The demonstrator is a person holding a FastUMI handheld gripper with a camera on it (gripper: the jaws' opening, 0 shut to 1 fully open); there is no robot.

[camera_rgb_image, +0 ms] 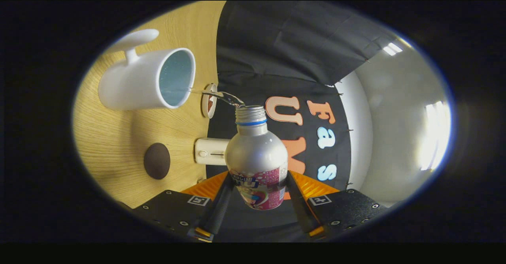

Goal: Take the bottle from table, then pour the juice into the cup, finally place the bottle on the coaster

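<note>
My gripper (257,189) is shut on a silver bottle (257,153) with a pink label and a blue ring under its open threaded neck. The whole view is rolled sideways, so the bottle is tipped toward the table. A thin clear stream (215,95) runs from the bottle's mouth into the white cup (146,80), which stands on the wooden table (114,141) beyond the fingers. The cup's handle points away from the bottle. A dark round coaster (157,161) lies on the table beside the cup, apart from it.
A small white box-shaped device (209,151) sits at the table's far edge, behind the bottle. A small round wooden disc with a red mark (209,100) lies near the cup's rim. Black cloth wall hangs behind the table.
</note>
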